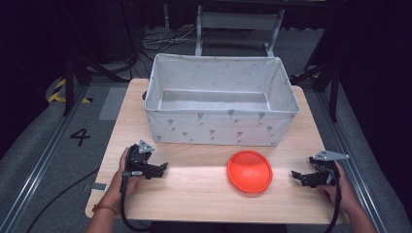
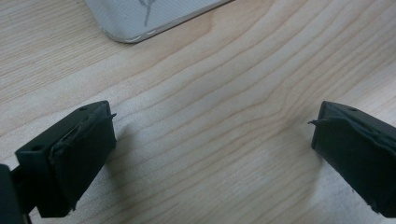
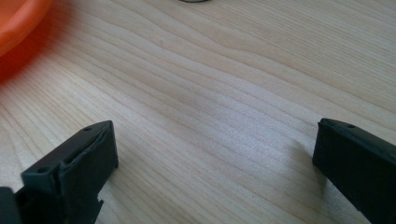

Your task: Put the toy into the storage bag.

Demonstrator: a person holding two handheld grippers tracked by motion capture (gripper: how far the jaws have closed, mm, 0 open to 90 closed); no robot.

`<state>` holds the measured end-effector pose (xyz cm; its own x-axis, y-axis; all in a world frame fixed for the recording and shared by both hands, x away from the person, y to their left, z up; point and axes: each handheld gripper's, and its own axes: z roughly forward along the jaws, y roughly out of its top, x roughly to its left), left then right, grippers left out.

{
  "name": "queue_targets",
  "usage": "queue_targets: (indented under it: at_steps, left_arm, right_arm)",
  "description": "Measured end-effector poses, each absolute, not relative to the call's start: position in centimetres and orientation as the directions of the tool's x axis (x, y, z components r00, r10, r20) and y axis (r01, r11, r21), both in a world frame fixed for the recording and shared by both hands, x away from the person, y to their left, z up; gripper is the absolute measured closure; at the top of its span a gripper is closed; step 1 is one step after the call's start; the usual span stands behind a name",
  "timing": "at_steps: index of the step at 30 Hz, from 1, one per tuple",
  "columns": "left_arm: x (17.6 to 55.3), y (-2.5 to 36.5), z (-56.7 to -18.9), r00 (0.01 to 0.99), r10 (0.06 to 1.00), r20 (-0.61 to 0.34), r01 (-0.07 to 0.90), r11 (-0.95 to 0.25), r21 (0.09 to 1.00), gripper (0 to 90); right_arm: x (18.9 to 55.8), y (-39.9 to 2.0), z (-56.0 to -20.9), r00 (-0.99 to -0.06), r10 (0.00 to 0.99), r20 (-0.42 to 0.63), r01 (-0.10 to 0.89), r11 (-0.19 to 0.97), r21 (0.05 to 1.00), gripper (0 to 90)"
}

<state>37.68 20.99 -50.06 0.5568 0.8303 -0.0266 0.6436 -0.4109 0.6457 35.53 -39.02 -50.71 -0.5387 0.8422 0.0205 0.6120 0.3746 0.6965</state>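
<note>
High view: on the left, our left gripper [image 1: 160, 169] rests low on the table [image 1: 194, 194], its jaws released with bare wood between them, as the left gripper view confirms; a corner of the bin [image 2: 140, 18] shows at the top of that view. Moving right, the white fabric bin [image 1: 221, 126] stands at the far half of the table, open and seemingly empty. Just in front of it, right of centre, lies the orange disc [image 1: 249, 171], flat on the wood and apart from both grippers. Farther right, our right gripper [image 1: 297, 175] sits near the table edge, jaws spread wide and holding nothing; in the right gripper view the disc [image 3: 16, 21] peeks in at the upper left.

We judge the step in hand to be reaching for the disc, likely to put it in the bin. To do it well we should bring the right gripper in low, slide one jaw under the rim, and clamp the edge firmly before lifting, since a flat disc may skid away if we push it.
</note>
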Motion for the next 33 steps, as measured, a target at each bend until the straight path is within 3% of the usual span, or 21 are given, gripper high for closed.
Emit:
queue_targets:
  at_steps: [14,18,20,21,23,25,33]
  left_arm:
    - [36.9,21.9,-50.1,0.614,0.789,-0.026,0.609,-0.454,0.65,0.3]
    - [36.9,22.0,-50.0,0.619,0.785,-0.017,0.606,-0.463,0.647,0.3]
    - [36.9,22.0,-50.0,0.62,0.784,-0.021,0.606,-0.462,0.647,0.3]
    - [36.9,22.0,-50.0,0.622,0.783,-0.019,0.605,-0.465,0.647,0.3]
    - [36.9,22.0,-50.0,0.622,0.783,-0.018,0.604,-0.465,0.647,0.4]
    - [36.9,22.0,-50.0,0.622,0.783,-0.018,0.604,-0.465,0.647,0.3]
    - [36.9,22.0,-50.0,0.622,0.783,-0.019,0.605,-0.464,0.647,0.4]
  right_arm:
    - [35.5,-39.0,-50.5,-0.551,0.835,0.018,0.617,0.392,0.683,0.3]
    - [35.5,-39.0,-50.1,-0.588,0.809,-0.002,0.6,0.437,0.669,6.3]
    - [35.4,-38.9,-49.8,-0.601,0.799,-0.006,0.587,0.446,0.675,20.8]
    - [35.4,-38.8,-49.6,-0.603,0.798,-0.001,0.589,0.446,0.675,22.0]
    - [35.3,-38.4,-49.1,-0.608,0.794,0.007,0.583,0.44,0.683,18.0]
    - [35.2,-37.9,-48.4,-0.629,0.777,0.023,0.562,0.434,0.704,23.6]
    - [35.0,-34.6,-46.6,-0.688,0.725,0.043,0.515,0.445,0.732,21.9]
